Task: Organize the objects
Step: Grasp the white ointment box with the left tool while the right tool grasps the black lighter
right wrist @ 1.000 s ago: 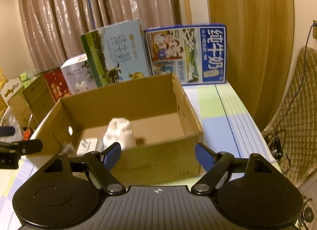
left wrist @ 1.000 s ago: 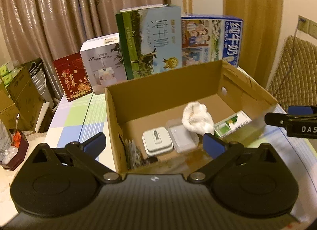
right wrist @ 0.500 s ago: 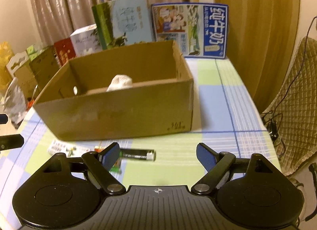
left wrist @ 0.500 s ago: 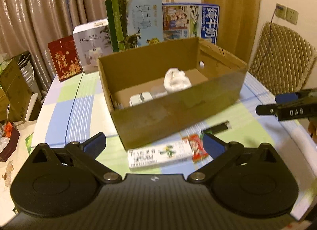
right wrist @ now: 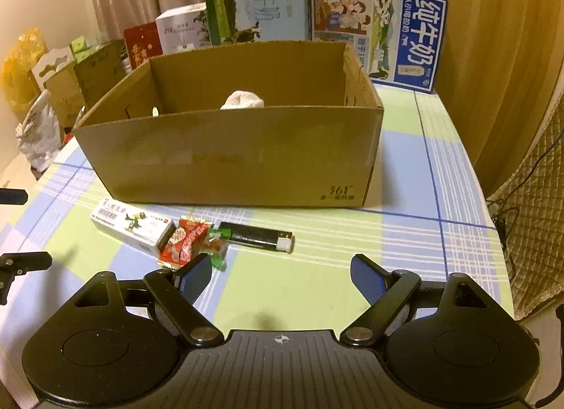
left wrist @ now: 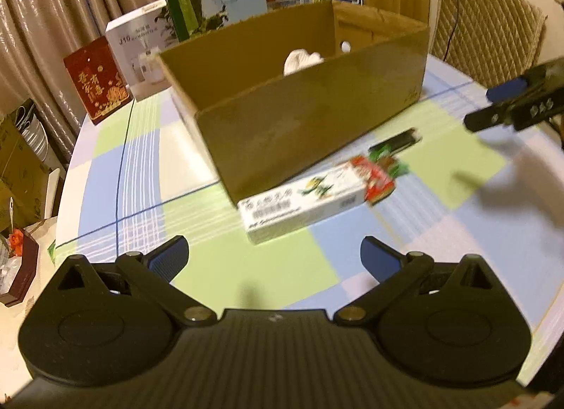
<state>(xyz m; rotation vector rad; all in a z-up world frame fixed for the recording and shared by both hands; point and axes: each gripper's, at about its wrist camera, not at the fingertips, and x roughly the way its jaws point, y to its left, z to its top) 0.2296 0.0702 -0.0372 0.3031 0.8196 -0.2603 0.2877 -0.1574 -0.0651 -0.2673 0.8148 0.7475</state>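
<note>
Right view alone shows the lighter [right wrist: 260, 235] sharply; both grippers' [left wrist: 274, 255] [right wrist: 281, 272] jaws are spread, empty.

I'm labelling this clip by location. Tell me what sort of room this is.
Most likely a home dining or living room. A table under a checked tablecloth stands before long curtains, a quilted chair sits beside it, and milk cartons line its back edge.
</note>
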